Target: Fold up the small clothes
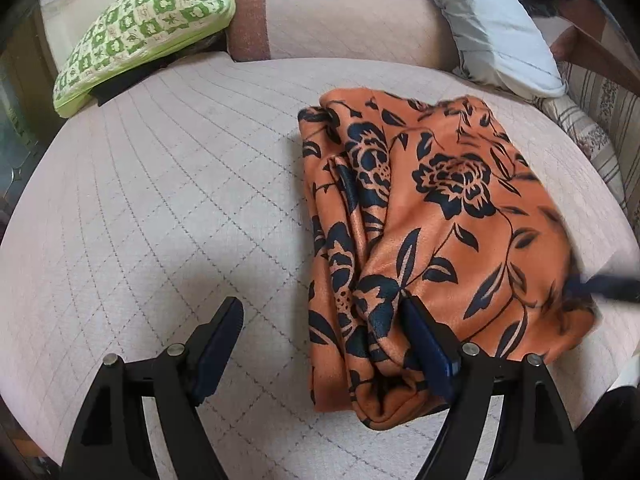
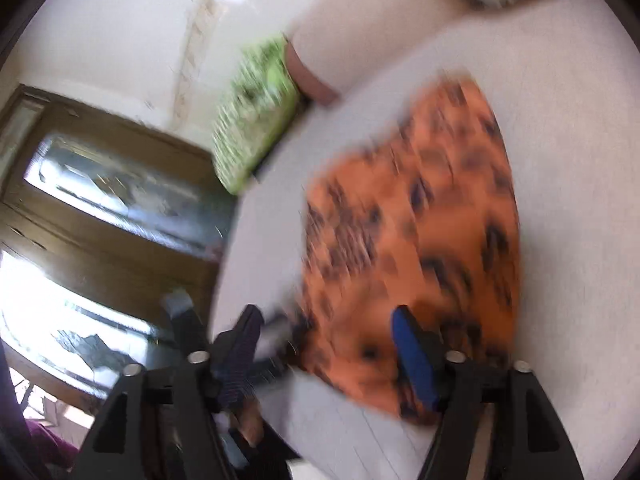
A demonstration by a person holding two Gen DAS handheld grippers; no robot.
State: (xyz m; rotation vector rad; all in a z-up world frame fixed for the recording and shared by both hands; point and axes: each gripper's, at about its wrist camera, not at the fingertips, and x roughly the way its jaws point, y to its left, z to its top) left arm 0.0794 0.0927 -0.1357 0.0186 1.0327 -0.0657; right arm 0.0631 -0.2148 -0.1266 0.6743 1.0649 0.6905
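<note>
Left wrist view: the orange floral cloth [image 1: 436,216] lies bunched on the quilted sofa seat [image 1: 160,200], right of the released left gripper [image 1: 320,320]; soft and slippery-looking, best pinched at a hemmed corner. Right wrist view, blurred: right gripper [image 2: 326,328] gapes empty over the cloth's near edge

The view is motion-blurred. The right gripper [image 2: 328,332] hangs with jaws spread over the near edge of the orange floral cloth [image 2: 416,216] on the pale quilted cover [image 2: 568,160]. A green patterned cushion [image 2: 256,120] lies beyond.

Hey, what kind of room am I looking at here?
Probably a living room or bedroom at home: an orange black-flowered garment lies on a quilted pale pink cushioned seat, with a green-and-white patterned pillow and a wooden glass-paned door nearby.
</note>
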